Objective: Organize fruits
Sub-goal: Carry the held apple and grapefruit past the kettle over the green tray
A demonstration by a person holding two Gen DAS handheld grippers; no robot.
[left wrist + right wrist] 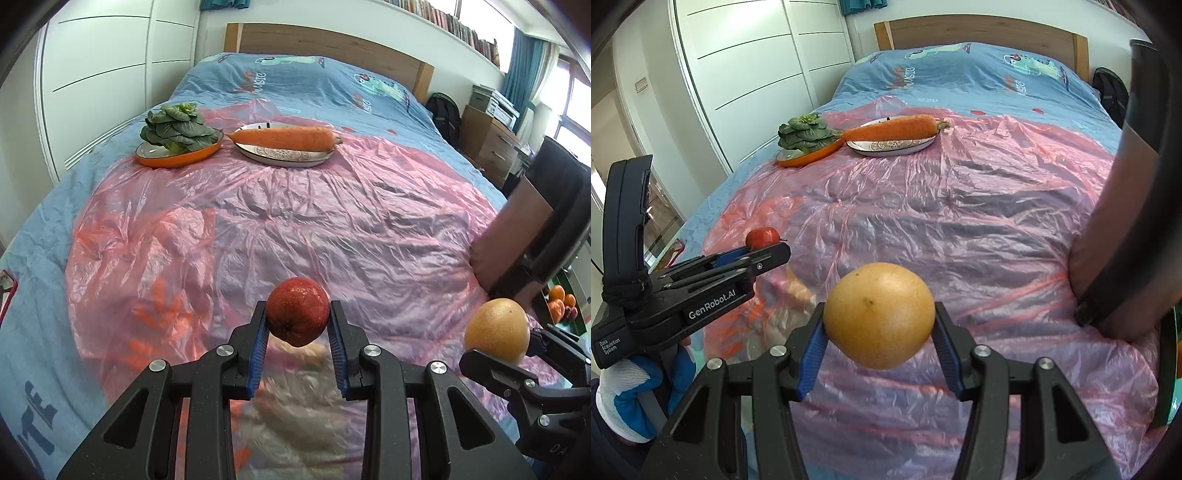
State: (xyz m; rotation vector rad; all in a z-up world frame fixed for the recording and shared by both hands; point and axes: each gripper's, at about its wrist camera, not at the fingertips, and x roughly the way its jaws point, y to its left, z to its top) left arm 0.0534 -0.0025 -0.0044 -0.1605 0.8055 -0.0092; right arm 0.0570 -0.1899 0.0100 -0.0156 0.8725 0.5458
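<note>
Fruit rides in both your grippers above the pink plastic sheet (332, 221) on the bed: the left gripper (298, 325) is pinched nearly closed on a small red apple (297, 316), and the right gripper (879, 325) stands wide, clamped on a big yellow-orange grapefruit (880, 314). Both plates ahead look taken, the orange plate (177, 157) by leafy greens (177, 127) and the patterned plate (284, 157) by a carrot (282, 137). So keep both squeezes steady, carry level, and lower each fruit onto bare sheet well apart from the vegetables before you let go.
</note>
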